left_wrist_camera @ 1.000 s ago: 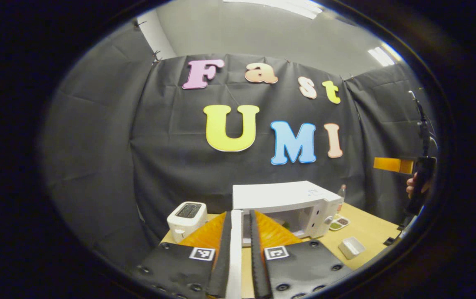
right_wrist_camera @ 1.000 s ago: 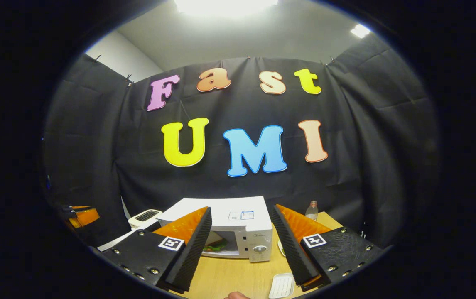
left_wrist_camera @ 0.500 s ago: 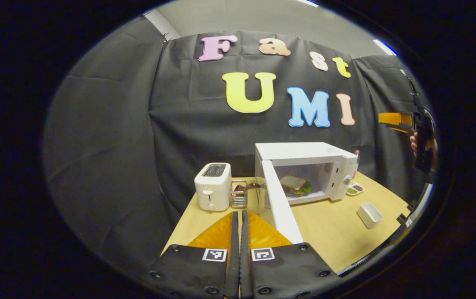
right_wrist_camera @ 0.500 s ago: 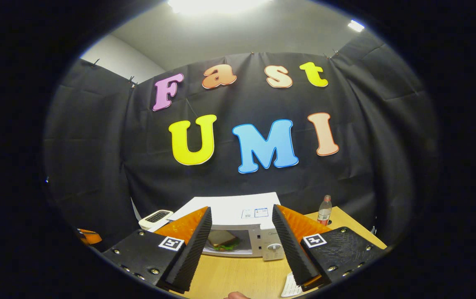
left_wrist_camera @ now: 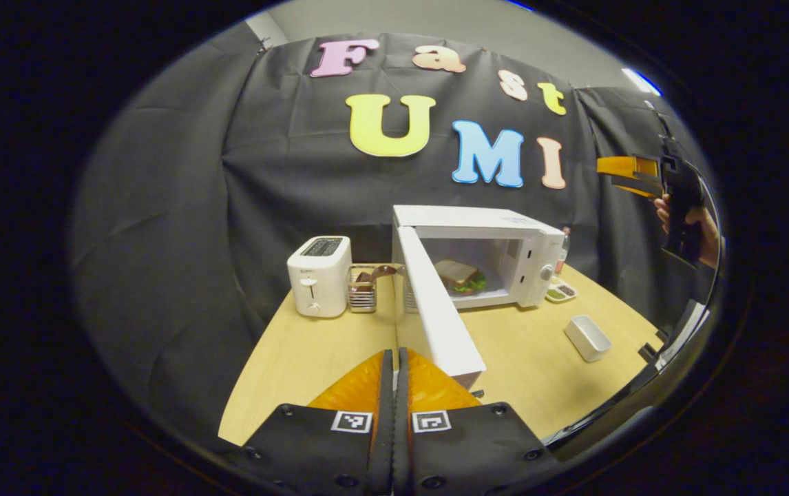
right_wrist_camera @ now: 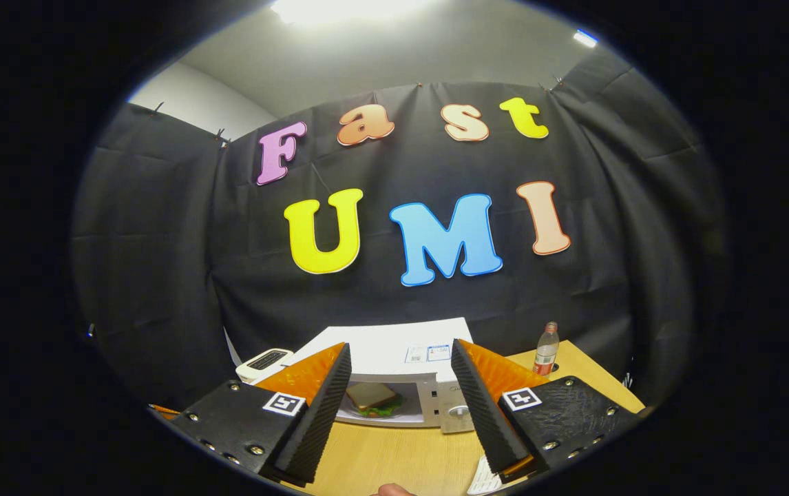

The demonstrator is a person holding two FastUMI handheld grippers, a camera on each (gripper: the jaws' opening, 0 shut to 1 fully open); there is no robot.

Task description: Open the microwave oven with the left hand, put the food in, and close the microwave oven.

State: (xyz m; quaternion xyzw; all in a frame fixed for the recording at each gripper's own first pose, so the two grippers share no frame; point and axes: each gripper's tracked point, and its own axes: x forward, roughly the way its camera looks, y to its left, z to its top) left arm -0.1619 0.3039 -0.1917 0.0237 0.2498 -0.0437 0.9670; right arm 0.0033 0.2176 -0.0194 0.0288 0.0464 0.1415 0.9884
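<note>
Microwave door (left_wrist_camera: 436, 310) stands open, its free edge just right of the clenched, empty left gripper (left_wrist_camera: 392, 386); right gripper (right_wrist_camera: 400, 406), spread empty, hangs at upper right, farther off.

the light wooden bench (left_wrist_camera: 312, 358) carries a white microwave oven (left_wrist_camera: 505, 234), a toaster (left_wrist_camera: 319, 275), a small rack (left_wrist_camera: 363, 293), a bottle (right_wrist_camera: 546, 348), a white tray (left_wrist_camera: 587, 337) and a dish (left_wrist_camera: 560, 293).
</note>
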